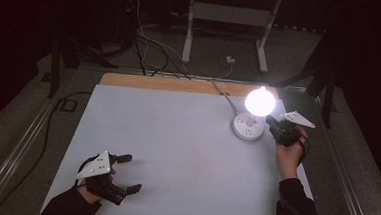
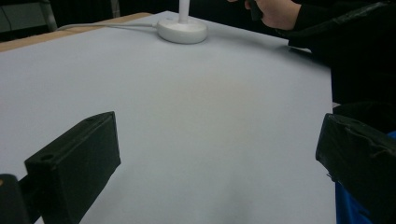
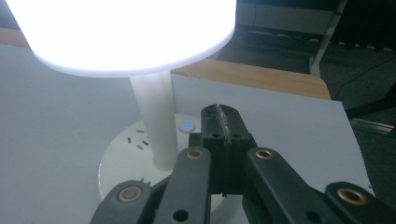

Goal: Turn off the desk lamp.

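1. Nearest to the person, well apart from the lamp base (image 1: 248, 127), the left tool (image 1: 127, 173) hovers low over the near left part of the white tabletop (image 1: 176, 151); its jaws stand wide apart with nothing between them
2. In the left gripper view those two black jaws frame bare tabletop, and the lamp base (image 2: 182, 31) sits far ahead of them, with its white cable (image 2: 107, 25) running off to the left
3. A grey three-cornered plate (image 1: 95, 165) tops the left tool, on the side facing away from the lamp base
4. Farther out, the right hand (image 1: 289, 157) rises from the near right of the lamp base, its dark sleeve (image 1: 298, 204) over the tabletop's right edge
5. The right tool (image 1: 271, 123) sits just beside the lamp base on its right, tip pointed toward it; its jaws are pressed fully together and grip nothing
6. In the right gripper view the closed tip (image 3: 220, 122) hangs just above the round white lamp base (image 3: 122, 165), close to the small blue-lit button (image 3: 187, 126) on its top; whether it touches the base I cannot tell
7. The white stem (image 3: 155, 122) stands upright from the middle of the lamp base, left of the tool tip in that view
8. Above the base the lit shade (image 1: 259, 101) glows bright white
9. Beyond the lamp base a strip of bare wood (image 1: 170, 83) shows at the tabletop's far edge, and past it lie a grey floor (image 1: 217, 44) with cables and a metal stand (image 1: 229, 19)
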The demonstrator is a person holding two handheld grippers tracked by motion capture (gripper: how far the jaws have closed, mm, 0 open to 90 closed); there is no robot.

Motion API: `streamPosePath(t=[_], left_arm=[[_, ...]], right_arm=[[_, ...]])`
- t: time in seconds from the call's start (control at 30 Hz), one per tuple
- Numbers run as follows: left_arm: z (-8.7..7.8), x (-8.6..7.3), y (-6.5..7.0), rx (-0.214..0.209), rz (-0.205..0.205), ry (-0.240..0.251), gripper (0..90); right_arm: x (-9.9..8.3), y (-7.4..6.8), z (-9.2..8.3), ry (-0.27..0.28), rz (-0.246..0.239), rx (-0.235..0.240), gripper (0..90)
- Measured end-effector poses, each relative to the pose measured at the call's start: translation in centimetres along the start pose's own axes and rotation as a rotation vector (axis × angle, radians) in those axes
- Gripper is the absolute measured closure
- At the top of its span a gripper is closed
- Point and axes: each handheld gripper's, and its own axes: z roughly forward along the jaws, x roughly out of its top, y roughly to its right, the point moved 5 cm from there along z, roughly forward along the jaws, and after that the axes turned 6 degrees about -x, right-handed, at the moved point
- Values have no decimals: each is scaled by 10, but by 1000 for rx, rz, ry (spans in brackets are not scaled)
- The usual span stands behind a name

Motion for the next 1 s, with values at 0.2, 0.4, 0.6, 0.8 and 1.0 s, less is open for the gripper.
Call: streamPosePath(t=[0.2, 0.4, 0.6, 0.8, 1.0], left_arm=[[0, 0, 0, 1, 0, 0, 4], [0, 0, 0, 1, 1, 0, 5], [-1, 0, 0, 1, 2, 5, 4], [0, 0, 0, 3, 2, 1, 4], [0, 0, 0, 3, 1, 1, 4]], right_arm=[[-3, -1, 3, -12, 4, 0, 898], [-10, -5, 9, -41, -10, 2, 898], [-22, -8, 20, -87, -32, -2, 898], [-32, -10, 28, -125, -45, -3, 898], [-34, -11, 30, -135, -54, -3, 898]])
